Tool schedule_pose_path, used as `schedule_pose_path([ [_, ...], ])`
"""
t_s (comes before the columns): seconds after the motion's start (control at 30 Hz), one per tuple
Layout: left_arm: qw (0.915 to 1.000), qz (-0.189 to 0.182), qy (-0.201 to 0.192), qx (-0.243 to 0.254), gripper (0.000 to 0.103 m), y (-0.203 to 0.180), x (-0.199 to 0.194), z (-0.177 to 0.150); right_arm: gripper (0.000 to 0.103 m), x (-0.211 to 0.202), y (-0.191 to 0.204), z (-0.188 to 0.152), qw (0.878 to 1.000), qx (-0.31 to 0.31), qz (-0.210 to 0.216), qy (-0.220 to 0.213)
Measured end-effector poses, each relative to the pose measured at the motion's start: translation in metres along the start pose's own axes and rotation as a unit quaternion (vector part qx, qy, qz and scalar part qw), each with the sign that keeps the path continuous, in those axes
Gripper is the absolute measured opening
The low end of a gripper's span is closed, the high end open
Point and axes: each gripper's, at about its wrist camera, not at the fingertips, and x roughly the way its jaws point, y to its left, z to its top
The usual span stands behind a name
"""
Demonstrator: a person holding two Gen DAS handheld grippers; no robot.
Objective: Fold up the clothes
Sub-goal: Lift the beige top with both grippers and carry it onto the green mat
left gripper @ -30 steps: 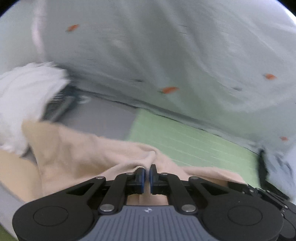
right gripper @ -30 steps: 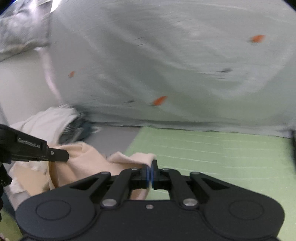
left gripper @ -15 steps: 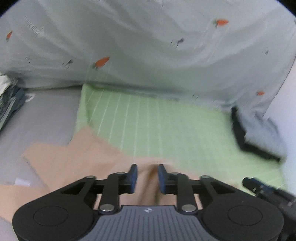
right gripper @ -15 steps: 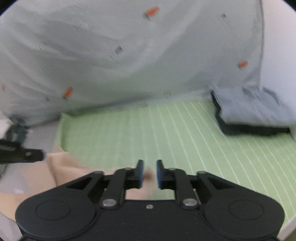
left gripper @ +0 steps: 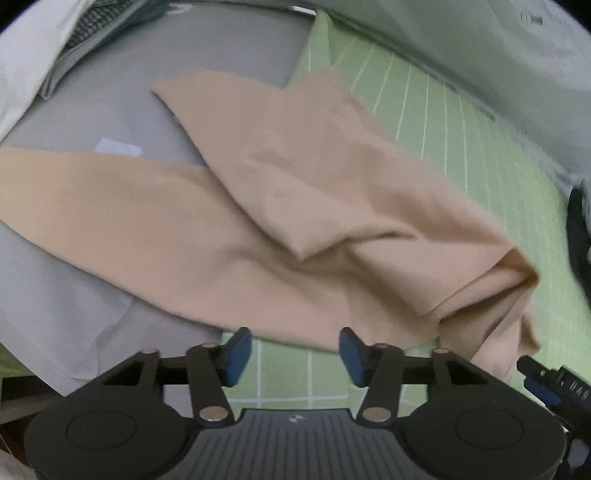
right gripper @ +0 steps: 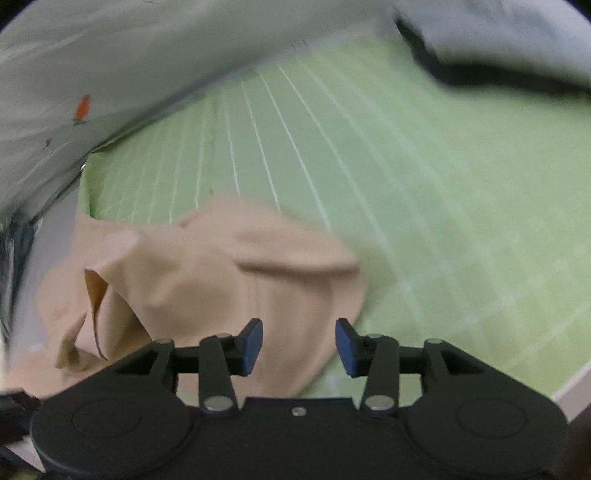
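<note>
The tan garment lies loose on the surface, partly on the green mat with white lines and partly on the gray cloth beside it. One part of it is folded back over the rest, and the end near the right tool is bunched up.

The left tool points down at the near edge of the tan garment. Its blue pads stand apart and its jaws are opening. Nothing is pinched between them; only green mat shows in the gap, and the cloth edge lies just past the tips.

The right tool also points down, over the rounded end of the tan garment. Its jaws are opening too. The cloth shows in the gap under its blue pads, but the pads do not press on it.

In the left tool's view, the tip of the right tool shows at the right side, just beside the bunched end.

A pale sheet with small orange carrots hangs along the far edge of the mat. A folded dark and gray garment lies at the far right corner of the mat. White cloth and a dark patterned cloth lie at the far left
</note>
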Motion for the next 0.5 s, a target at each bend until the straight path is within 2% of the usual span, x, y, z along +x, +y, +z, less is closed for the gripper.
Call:
schedule_pose_path([
  [0.1,0.9991,-0.034,0.022,-0.009,0.063,-0.001,0.012,0.000,0.055,0.011,-0.012,-0.007,0.997,0.064,0.022,0.028],
  [0.27,0.9902,-0.114,0.051,-0.063,0.064,0.001,0.029,0.003,0.069,0.017,-0.032,-0.016,0.984,0.162,0.070,0.035],
  [0.37,0.9856,-0.128,0.059,-0.093,0.064,0.001,0.039,0.004,0.070,0.015,-0.040,-0.023,0.971,0.213,0.098,0.037],
  [0.5,0.9864,-0.122,0.050,-0.098,0.066,-0.008,0.042,0.002,0.070,0.015,-0.046,-0.033,0.955,0.262,0.129,0.045],
])
